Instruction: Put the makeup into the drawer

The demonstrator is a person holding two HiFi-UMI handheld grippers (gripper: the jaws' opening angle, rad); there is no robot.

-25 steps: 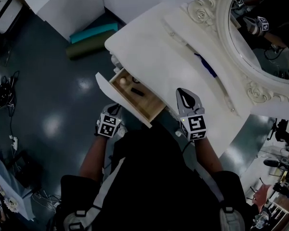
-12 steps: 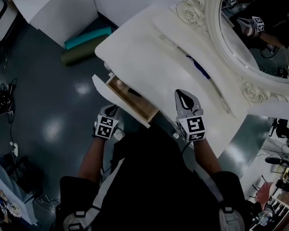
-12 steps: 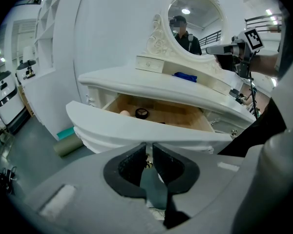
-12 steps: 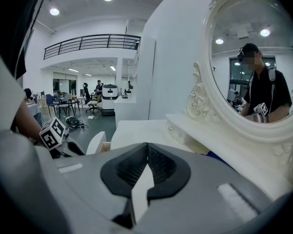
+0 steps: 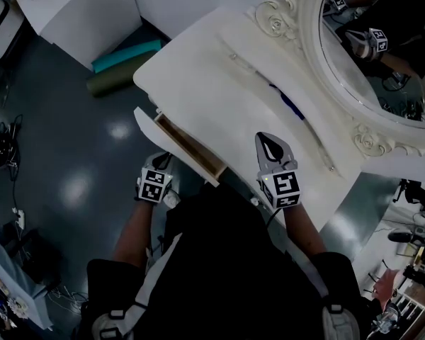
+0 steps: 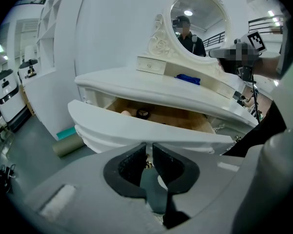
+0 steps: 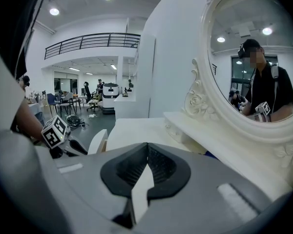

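The white dressing table [image 5: 219, 83] has its wooden drawer [image 5: 189, 149] standing partly out at the front left, and only a narrow strip of its inside shows in the head view. Inside it lie a black round compact [image 6: 143, 113] and a beige item [image 6: 126, 113]. My left gripper [image 5: 164, 162] is at the curved white drawer front [image 6: 136, 128], jaws closed narrowly on the small metal drawer knob [image 6: 147, 165]. Over the tabletop near its front edge, my right gripper [image 5: 270, 139] is shut with nothing in it.
A blue item [image 5: 287, 102] lies on the raised shelf below the oval ornate mirror [image 5: 382, 48]. Rolled teal and olive mats [image 5: 124, 64] lie on the dark floor left of the table, beside a white cabinet [image 5: 78, 6]. Cables and gear sit at far left.
The drawer has slid further into the table with my left gripper on its front; its contents no longer show from above. The right gripper has shifted slightly along with it.
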